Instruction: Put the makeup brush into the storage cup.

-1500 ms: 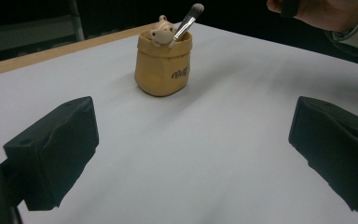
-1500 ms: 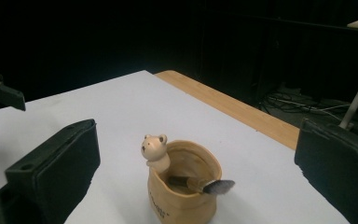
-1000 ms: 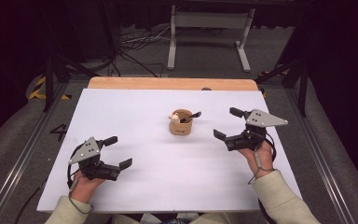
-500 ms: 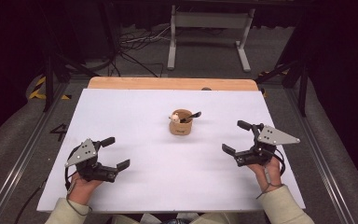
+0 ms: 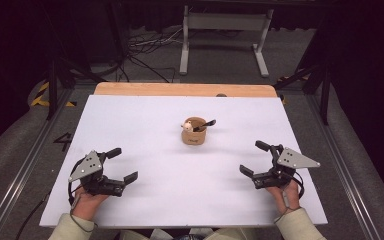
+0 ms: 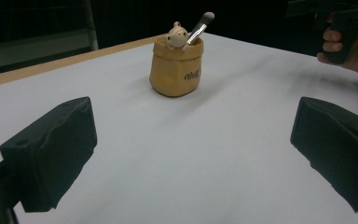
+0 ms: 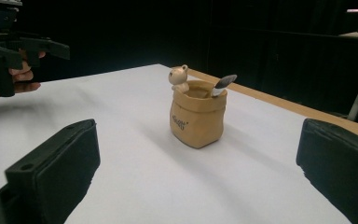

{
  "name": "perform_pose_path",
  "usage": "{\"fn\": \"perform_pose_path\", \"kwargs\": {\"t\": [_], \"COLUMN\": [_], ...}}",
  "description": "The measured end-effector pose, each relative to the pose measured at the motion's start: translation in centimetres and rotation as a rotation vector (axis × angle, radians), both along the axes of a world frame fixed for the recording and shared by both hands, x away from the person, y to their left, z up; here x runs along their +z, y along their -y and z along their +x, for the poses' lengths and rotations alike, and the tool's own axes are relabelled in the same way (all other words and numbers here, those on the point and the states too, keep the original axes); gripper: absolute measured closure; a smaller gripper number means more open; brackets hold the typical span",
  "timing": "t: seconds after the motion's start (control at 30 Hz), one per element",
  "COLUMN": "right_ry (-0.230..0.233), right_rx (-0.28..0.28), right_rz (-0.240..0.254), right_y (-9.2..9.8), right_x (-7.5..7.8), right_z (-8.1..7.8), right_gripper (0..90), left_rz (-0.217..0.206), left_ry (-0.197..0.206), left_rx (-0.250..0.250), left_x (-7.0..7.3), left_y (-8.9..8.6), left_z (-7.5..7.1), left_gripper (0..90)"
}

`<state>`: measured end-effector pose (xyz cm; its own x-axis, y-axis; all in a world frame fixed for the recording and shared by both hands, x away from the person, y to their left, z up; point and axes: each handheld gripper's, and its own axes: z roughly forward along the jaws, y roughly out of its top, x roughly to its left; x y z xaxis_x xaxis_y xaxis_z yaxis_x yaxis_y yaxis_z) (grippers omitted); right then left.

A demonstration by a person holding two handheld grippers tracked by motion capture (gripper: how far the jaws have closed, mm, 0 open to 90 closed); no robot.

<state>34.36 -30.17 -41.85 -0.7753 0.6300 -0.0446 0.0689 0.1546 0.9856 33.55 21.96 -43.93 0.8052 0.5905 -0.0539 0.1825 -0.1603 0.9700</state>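
Observation:
A small tan sack-shaped pot [image 5: 194, 134] stands upright near the middle of the white table top [image 5: 145, 120]. A little animal figure [image 6: 175, 35] perches on its rim and a dark-tipped brush [image 7: 223, 84] leans out of it. My left gripper [image 5: 121, 164] rests low at the front left, open, nothing between its jaws. My right gripper [image 5: 254, 159] sits at the front right, also open and empty. Both point toward the pot [image 6: 175, 68] [image 7: 197, 115] from a distance.
A wooden strip [image 5: 185, 89] runs along the table's far edge. Beyond it stand a metal frame [image 5: 225, 30] and loose cables [image 5: 140, 47] on the floor. Rails [image 5: 25, 160] flank the table on both sides.
My right gripper has drawn back toward the front edge and a little rightward, away from the pot. The left gripper has barely shifted.

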Motion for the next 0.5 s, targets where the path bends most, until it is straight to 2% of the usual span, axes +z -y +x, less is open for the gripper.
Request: {"fn": "perform_pose_path", "kwargs": {"t": [0.13,0.2,0.37,0.5], "right_ry": [-0.006,-0.009,0.004,-0.011], "right_rx": [-0.023,-0.035,-0.038,-0.031], "right_rz": [0.000,-0.023,-0.035,-0.040], "right_y": [0.1,0.0,-0.2,-0.3], "right_x": [-0.8,-1.1,-1.1,-1.4], "right_z": [0.1,0.1,0.1,0.3], "right_gripper": [0.0,0.0,0.0,0.0], "left_rz": [0.007,-0.002,0.012,0.001], "left_ry": [0.002,0.003,-0.001,0.011], "left_rx": [-0.013,-0.009,-0.011,-0.008], "left_x": [-0.3,-0.5,-0.9,-0.8], "left_y": [0.2,0.3,0.2,0.3], "left_z": [0.0,0.1,0.4,0.3], "left_gripper": [1.1,1.1,1.1,1.1]}}
